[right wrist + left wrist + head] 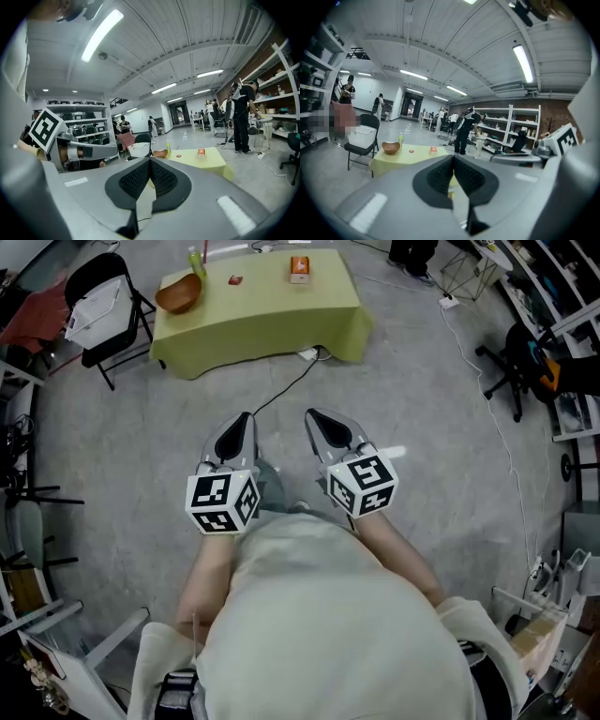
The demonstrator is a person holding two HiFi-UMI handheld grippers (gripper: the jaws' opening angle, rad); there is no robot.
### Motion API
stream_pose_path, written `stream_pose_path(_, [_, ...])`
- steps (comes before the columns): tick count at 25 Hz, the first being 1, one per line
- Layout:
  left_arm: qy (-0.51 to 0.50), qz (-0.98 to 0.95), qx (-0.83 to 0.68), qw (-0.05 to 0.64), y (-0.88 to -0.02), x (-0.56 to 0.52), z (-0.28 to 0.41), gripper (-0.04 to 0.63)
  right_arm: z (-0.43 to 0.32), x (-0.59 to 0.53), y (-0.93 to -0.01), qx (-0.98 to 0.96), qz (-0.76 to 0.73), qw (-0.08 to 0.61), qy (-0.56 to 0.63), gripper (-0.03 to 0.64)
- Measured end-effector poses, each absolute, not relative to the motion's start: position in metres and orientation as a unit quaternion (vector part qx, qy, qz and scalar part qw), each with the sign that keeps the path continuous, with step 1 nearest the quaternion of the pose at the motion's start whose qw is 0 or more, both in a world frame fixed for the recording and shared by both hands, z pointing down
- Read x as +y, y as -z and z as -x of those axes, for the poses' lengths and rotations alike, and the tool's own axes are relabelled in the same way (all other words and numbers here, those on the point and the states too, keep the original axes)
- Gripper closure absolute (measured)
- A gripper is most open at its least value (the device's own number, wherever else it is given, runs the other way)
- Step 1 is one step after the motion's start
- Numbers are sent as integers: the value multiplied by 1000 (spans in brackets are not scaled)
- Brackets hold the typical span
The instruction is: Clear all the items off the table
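Held the left gripper (246,418) and the right gripper (312,414) closed on nothing, well apart from the surface (262,320), with a brown bowl (178,293) and a green bottle (195,261) by its left edge, a small red thing (234,279) and an orange box (299,269) near its far edge.
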State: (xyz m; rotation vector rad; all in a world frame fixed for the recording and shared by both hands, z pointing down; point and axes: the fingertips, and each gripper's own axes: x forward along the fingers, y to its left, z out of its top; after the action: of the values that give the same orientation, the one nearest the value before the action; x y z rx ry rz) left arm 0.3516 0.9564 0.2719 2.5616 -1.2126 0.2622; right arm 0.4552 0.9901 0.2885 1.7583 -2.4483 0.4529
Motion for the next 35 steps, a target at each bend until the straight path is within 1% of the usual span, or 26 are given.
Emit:
stream_pose_path(19, [-83, -888, -426, 154, -275, 834, -345, 584, -450, 871, -283, -797, -585, 48, -140, 624])
stream_pose_path(35, [-99, -882, -425, 177, -274, 701, -308, 584, -414, 738, -272, -799, -581, 60, -142, 624])
